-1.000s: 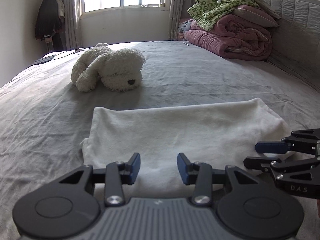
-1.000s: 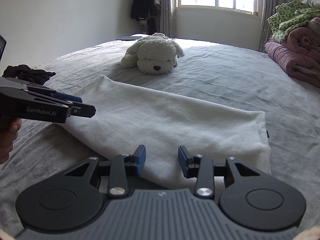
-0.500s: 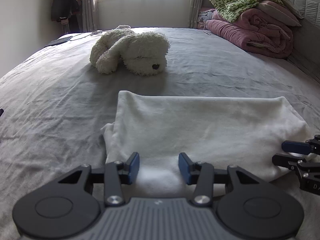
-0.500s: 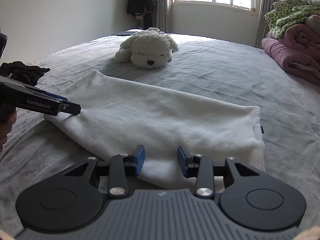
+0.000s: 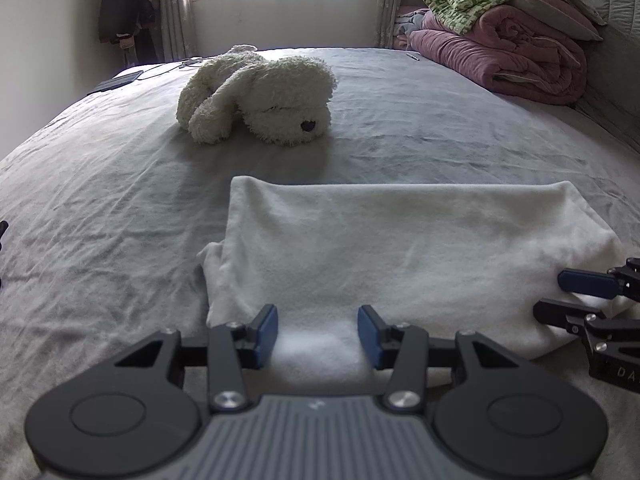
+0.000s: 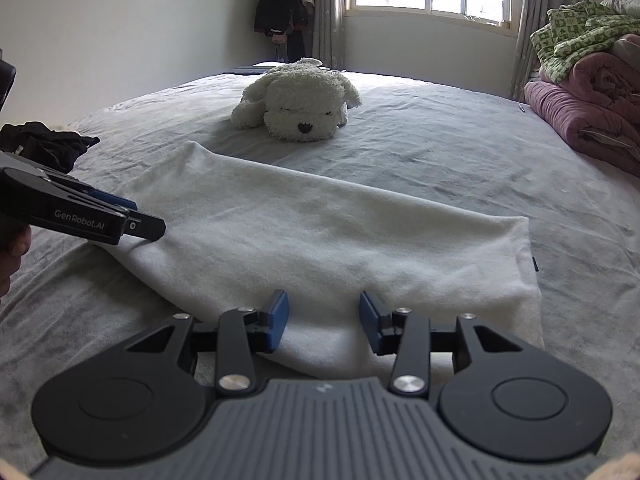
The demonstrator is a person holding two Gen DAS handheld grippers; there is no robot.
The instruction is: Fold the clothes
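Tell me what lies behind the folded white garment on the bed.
Behind the white garment a white plush dog lies on the grey bedsheet, apart from it. Further back, folded quilts are stacked. Whatever lies beneath the garment is covered.

One white folded garment lies just ahead of two grippers: the left gripper and the right gripper. Beyond it sits one plush dog. To the right, one stack of quilts; to the left, one dark bundle of clothing.
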